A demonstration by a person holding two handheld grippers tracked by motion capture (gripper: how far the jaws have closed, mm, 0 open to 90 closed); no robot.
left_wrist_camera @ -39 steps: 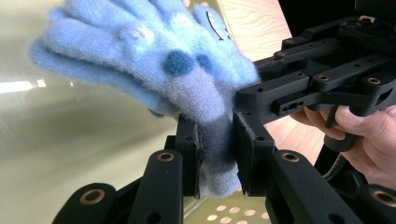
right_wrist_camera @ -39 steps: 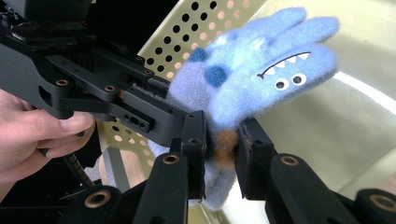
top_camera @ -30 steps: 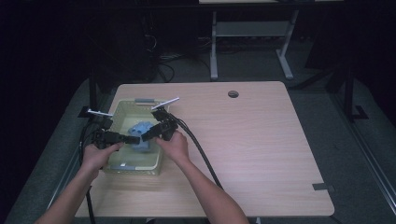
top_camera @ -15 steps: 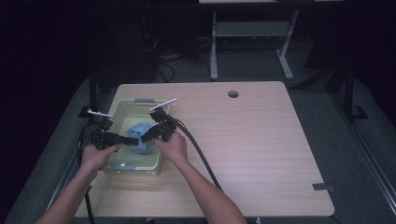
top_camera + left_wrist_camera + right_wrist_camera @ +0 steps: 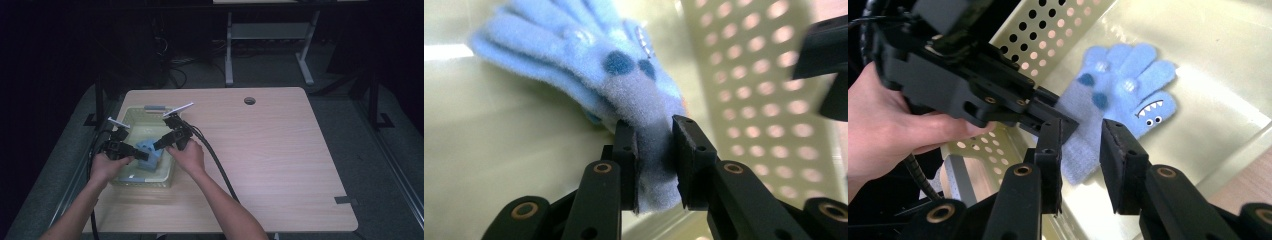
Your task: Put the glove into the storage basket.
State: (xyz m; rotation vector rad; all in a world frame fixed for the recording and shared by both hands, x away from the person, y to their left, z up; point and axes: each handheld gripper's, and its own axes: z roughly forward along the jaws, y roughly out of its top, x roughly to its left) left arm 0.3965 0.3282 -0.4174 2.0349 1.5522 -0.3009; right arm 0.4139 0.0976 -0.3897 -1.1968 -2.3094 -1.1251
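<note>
- Your left gripper pinched the blue glove by its cuff, holding it over the perforated basket.
- Your right gripper stood apart around the cuff's other edge, not pressing, ready for a second hold.

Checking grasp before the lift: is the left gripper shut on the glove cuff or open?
Shut on it. The left gripper pinches the blue glove cuff between both pads, fabric bunched, inside the perforated basket.

Fuzzy light-blue monster glove, fingers spread, cuff lifted inside the pale perforated basket.
</note>
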